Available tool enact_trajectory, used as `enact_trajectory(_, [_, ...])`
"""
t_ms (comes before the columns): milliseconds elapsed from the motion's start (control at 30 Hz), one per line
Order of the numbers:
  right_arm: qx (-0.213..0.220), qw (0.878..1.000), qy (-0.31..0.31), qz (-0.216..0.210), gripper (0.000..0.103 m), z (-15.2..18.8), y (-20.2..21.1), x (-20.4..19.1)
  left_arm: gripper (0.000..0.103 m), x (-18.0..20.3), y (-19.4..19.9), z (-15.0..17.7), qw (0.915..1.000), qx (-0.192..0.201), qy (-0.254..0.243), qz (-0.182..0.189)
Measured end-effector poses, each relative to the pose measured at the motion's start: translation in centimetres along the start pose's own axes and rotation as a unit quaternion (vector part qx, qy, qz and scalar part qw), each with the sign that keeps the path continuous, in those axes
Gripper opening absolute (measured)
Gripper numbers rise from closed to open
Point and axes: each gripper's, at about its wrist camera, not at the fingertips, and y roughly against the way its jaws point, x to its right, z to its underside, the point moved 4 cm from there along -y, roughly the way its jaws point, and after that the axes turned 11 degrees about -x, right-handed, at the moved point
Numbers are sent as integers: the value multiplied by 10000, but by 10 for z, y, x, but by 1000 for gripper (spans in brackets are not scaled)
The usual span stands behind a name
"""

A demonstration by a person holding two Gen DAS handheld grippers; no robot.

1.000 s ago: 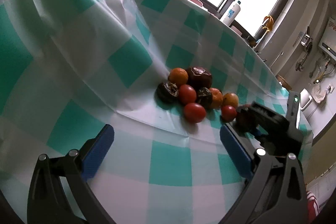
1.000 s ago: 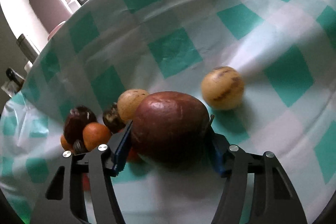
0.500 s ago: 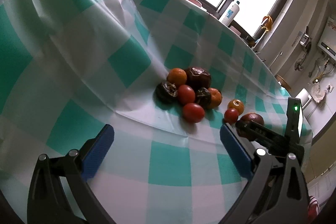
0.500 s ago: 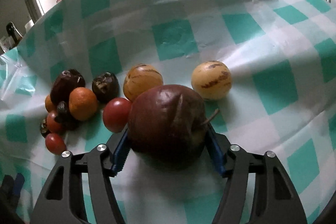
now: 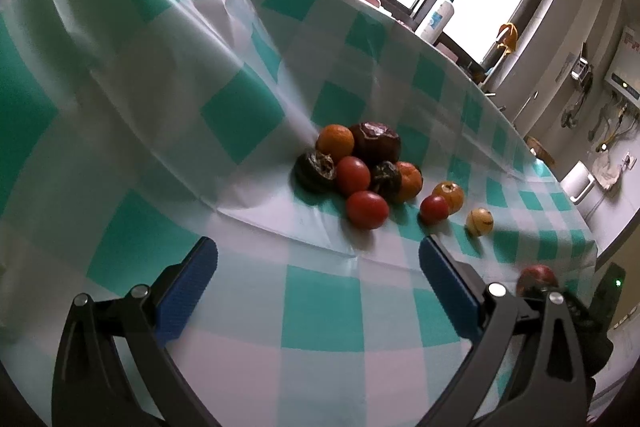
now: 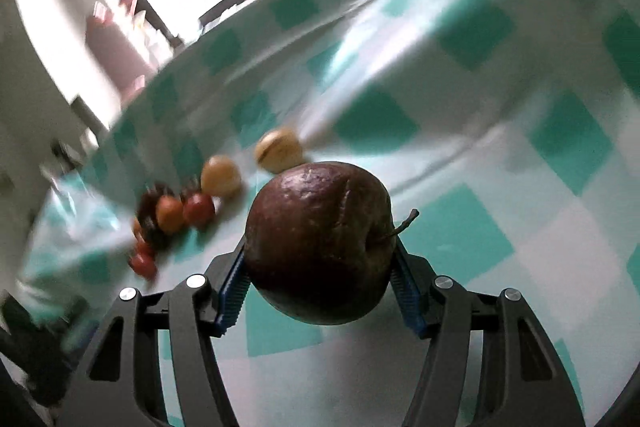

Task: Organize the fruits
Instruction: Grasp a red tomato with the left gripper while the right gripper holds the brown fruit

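Apple (image 6: 320, 243), dark red and wrinkled, sat pinched between the blue pads of the right hand-held gripper (image 6: 320, 291), stem pointing right, lifted clear of the checked tabletop (image 6: 520, 187). Ahead and to the left of it lay two pale yellow fruits (image 6: 278, 151), then a blurred heap of red, orange and dark fruit further left. The left hand-held gripper (image 5: 318, 275) stood spread wide over the cloth with nothing between its pads. Ahead of it sat the fruit pile (image 5: 360, 167): oranges, tomatoes and dark shrivelled fruit touching one another. Off to its right, a tomato (image 5: 434, 209) and two yellow fruits lay apart.
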Motion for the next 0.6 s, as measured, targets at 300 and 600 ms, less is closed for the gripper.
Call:
enact_trajectory(300, [207,9987,148,-452,61,-2,7,-6,101,31,-13,6,9963,-287,-724,-349])
enact_trajectory(600, [274,9973,207,-649,61,0,11,-7,83,54,-79,-31,9895,-829,-680,-965])
